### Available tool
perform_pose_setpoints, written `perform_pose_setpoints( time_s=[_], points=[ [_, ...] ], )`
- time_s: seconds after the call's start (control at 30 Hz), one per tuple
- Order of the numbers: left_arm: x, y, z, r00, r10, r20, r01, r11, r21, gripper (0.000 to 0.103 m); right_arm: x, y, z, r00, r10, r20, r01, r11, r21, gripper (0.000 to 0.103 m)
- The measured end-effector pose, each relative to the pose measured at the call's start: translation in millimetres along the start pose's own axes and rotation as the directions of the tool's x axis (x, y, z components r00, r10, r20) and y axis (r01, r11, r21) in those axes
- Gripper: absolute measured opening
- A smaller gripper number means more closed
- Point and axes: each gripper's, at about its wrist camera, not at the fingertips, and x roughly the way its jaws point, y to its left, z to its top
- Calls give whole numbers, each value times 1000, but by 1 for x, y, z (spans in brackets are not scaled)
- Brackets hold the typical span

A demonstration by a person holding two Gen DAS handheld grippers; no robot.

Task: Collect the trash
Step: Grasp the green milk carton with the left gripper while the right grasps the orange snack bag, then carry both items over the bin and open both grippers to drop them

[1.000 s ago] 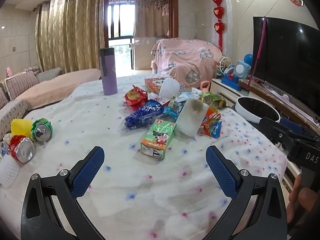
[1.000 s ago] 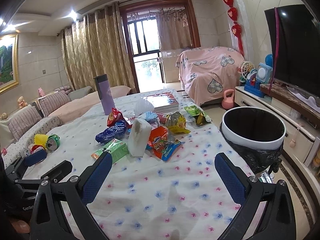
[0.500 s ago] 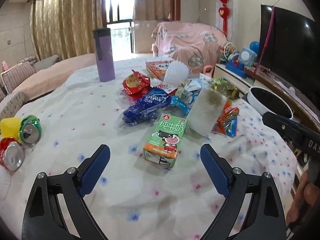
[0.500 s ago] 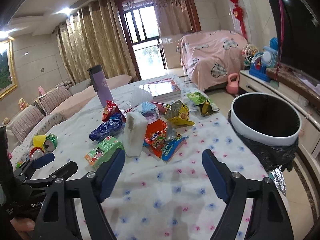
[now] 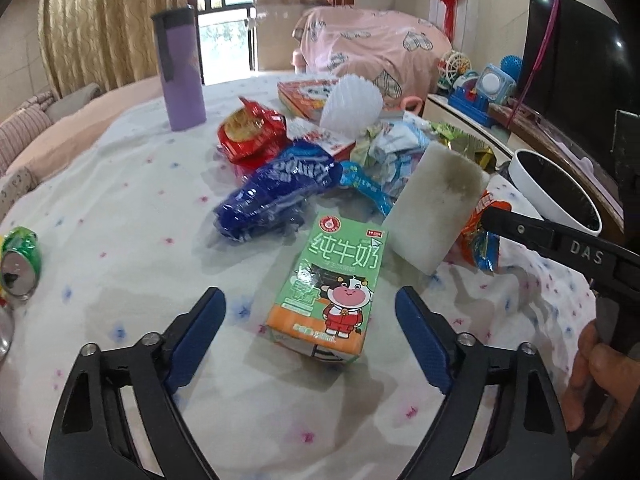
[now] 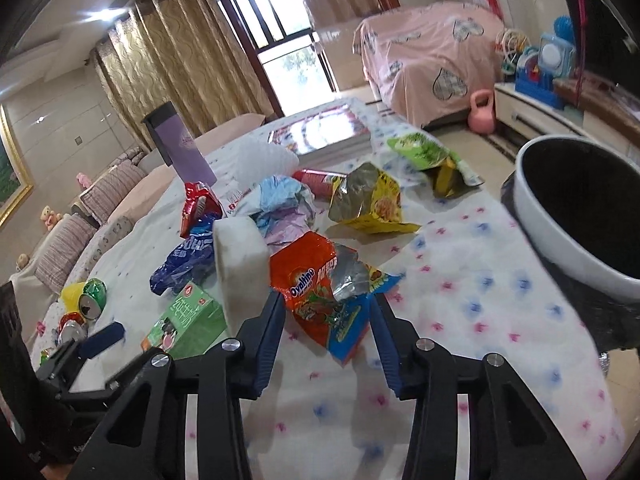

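Note:
A pile of trash lies on the flowered tablecloth. My left gripper is open, its blue pads on either side of a green milk carton that lies flat; the pads do not touch it. My right gripper is open but narrowed, its pads flanking the near end of an orange Ovaltine wrapper. A white foam block stands between carton and wrapper. A blue snack bag lies behind the carton. The white bin with a black liner stands at the right, beside the table.
A purple tumbler stands at the back. Crushed cans lie at the left edge. A red wrapper, a yellow wrapper, a green wrapper, a book and a white foam net lie farther back.
Both grippers have moved forward and down to the pile. The left one now straddles the milk carton. The right one has narrowed around the orange wrapper.

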Motion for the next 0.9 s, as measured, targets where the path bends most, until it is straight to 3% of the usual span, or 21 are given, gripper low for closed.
perform_pose_setpoints(
  time_s=[0.07,0.13,0.23,0.53,0.7,0.9],
  points=[
    [5,-1,0,1000,-19,-23,19,1000,0,69,6,-3,2,1000,10,-13,-10,1000,13,33],
    [8,-3,0,999,-36,-35,36,999,1,55,9,-5,3,1000,19,-24,-19,1000,21,17],
    [4,-4,-2,998,-47,-29,47,999,1,52,6,-6,3,999,31,-15,-31,999,20,7],
    [-24,-12,-2,997,-58,57,58,998,-6,51,-27,-17,2,999,-5,52,4,1000,21,1],
    [-46,-28,4,989,-107,106,106,994,13,51,-47,-34,2,996,-31,81,27,999,46,1],
    [-50,-70,10,978,-179,111,170,982,84,51,-72,-52,-2,991,-67,113,59,995,80,1]
  ],
)
